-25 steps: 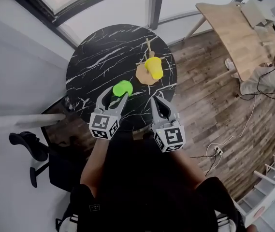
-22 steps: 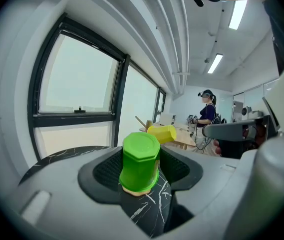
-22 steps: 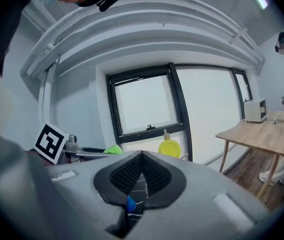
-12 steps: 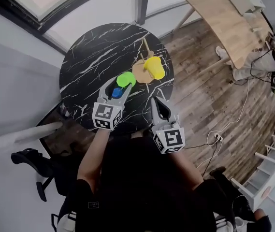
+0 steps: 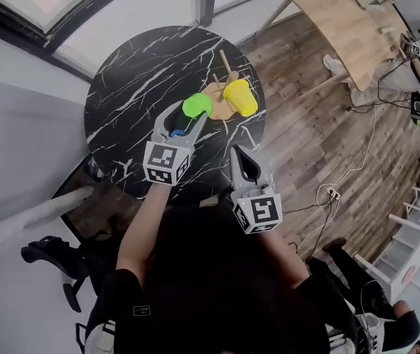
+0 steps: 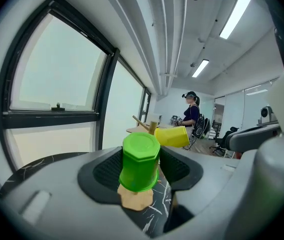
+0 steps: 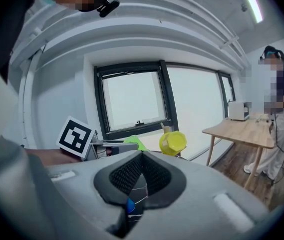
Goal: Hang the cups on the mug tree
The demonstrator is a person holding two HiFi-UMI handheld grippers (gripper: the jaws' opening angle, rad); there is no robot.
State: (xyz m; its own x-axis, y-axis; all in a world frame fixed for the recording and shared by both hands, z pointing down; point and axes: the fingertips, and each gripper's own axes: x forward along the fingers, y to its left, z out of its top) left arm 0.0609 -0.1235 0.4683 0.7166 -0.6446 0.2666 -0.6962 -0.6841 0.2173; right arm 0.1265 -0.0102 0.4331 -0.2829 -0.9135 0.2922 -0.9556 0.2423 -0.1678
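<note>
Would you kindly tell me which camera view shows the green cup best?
The left gripper view: the green cup fills the centre, close up, gripped by the left gripper. The head view shows it small, from above. The right gripper view shows only a green sliver behind the left gripper.

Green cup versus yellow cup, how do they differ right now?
The green cup is clamped between the jaws of the left gripper; the yellow cup hangs on the mug tree, free of both grippers. The green cup stands near upright, flat end up; the yellow cup lies tipped sideways. Both show an eight-sided end.
</note>
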